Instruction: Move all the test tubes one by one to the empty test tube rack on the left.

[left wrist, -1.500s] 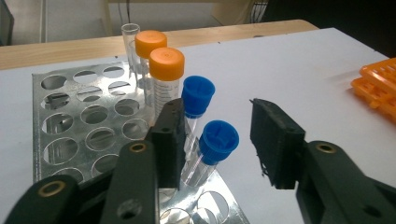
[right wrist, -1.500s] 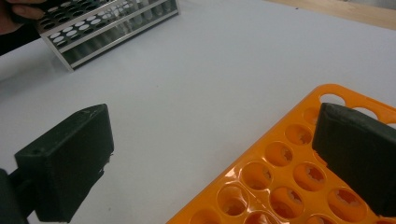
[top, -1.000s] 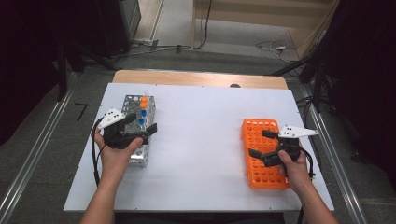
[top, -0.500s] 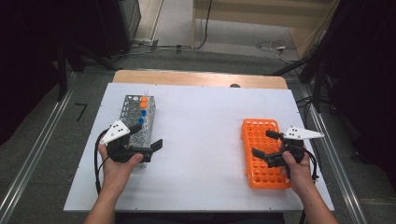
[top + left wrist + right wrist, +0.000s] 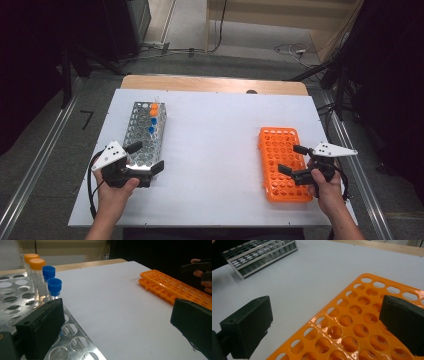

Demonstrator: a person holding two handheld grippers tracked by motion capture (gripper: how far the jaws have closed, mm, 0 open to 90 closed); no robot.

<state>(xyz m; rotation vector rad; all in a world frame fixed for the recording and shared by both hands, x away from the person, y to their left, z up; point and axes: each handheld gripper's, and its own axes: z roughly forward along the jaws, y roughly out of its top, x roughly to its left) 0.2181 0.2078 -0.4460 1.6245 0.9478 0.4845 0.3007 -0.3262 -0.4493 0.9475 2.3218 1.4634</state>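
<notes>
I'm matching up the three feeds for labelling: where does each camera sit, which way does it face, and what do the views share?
High view: above the person's side, looking forward and down on the white table; forearms, left gripper and right gripper enter from below.
Left gripper view: rides the left gripper, low over the metal rack, facing across to the orange rack; open jaws.
Right gripper view: rides the right gripper, over the orange rack, facing the metal rack; open jaws.
Shared: both racks.

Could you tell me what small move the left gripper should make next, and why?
Probably ease forward to the nearest blue-capped tube: the left gripper is wide open and empty over the metal rack's near end, and the orange rack holds no tubes.
</notes>
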